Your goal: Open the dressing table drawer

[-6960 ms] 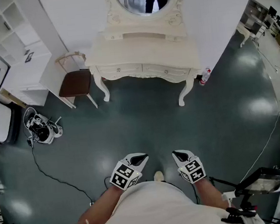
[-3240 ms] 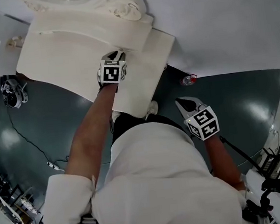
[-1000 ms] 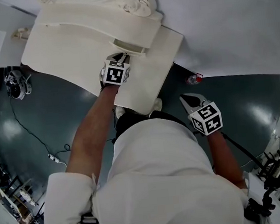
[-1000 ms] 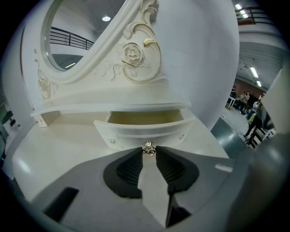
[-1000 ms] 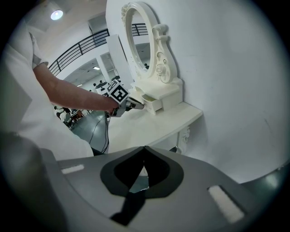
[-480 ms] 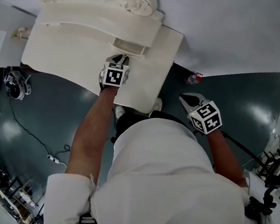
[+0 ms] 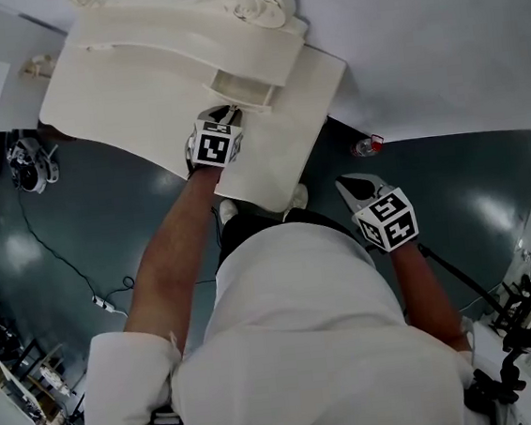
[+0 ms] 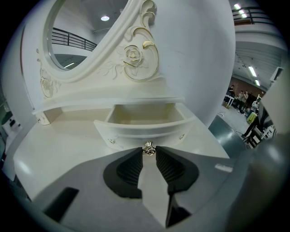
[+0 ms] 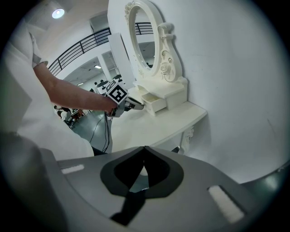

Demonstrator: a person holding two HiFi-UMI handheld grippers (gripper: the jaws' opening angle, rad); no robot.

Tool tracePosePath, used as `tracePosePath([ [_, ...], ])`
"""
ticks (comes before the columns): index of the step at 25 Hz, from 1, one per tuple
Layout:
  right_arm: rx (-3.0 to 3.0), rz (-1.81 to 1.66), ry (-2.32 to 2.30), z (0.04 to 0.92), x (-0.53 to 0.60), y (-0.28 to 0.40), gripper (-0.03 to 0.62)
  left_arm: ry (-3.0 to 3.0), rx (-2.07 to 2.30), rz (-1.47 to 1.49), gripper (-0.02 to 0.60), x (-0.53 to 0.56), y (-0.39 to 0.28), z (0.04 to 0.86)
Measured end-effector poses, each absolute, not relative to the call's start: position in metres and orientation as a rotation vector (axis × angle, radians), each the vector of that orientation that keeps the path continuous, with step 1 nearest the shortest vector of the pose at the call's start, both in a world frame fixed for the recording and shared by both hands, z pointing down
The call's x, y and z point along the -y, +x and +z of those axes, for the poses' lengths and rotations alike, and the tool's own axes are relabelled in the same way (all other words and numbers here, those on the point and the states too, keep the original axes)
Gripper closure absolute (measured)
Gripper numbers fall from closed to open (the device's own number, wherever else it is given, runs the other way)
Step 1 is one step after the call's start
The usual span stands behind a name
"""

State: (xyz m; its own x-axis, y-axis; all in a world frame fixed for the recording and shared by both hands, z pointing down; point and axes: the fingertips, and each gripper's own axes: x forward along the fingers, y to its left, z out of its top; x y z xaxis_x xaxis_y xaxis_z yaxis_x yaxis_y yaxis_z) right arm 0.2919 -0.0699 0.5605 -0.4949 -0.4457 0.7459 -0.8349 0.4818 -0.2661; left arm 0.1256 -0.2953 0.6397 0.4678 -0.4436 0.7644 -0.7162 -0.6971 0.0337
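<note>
Small cream wooden drawer (image 8: 145, 128) under carved mirror frame (image 8: 136, 59): partly out of recess, interior showing, empty. Sits on raised back section of cream dressing-table tabletop (image 8: 63, 145). Small metal knob (image 8: 148, 148) at centre of drawer front. Left gripper (image 8: 148, 152): dark ribbed fingers (image 8: 132, 164) closed on knob, one tip each side. Right gripper (image 9: 145, 148): fingers closed tip to tip, nothing between, held well apart from drawer, above dark floor (image 7: 104, 205) beside tabletop's right end.

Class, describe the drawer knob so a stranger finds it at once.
On the white dressing table, under the oval mirror, a drawer stands open. The knob sits mid-front: a shiny stud, the one thing pinched by the left gripper.
</note>
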Motion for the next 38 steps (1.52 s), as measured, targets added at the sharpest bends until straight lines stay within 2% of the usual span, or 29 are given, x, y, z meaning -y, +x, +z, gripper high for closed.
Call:
tracePosePath([
  [21, 2.123, 0.831, 1.041, 0.559, 0.063, 0.277, 0.594, 2.385, 0.981, 1.059, 0.480, 0.288, 0.119, 0.639],
  [25, 2.120, 0.832, 1.042, 0.561, 0.065, 0.273, 0.594, 2.396, 0.974, 1.053, 0.440, 0.288, 0.121, 0.638],
  [31, 2.114, 0.830, 1.045, 0.562, 0.068, 0.262, 0.594, 2.401, 0.941, 1.054, 0.417, 0.283, 0.115, 0.638],
  [36, 2.120, 0.823, 1.045, 0.561, 0.072, 0.245, 0.594, 2.405, 0.891, 1.044, 0.417, 0.269, 0.103, 0.634],
  [38, 2.120, 0.818, 1.049, 0.559, 0.073, 0.237, 0.594, 2.405, 0.870, 1.032, 0.435, 0.260, 0.097, 0.630],
])
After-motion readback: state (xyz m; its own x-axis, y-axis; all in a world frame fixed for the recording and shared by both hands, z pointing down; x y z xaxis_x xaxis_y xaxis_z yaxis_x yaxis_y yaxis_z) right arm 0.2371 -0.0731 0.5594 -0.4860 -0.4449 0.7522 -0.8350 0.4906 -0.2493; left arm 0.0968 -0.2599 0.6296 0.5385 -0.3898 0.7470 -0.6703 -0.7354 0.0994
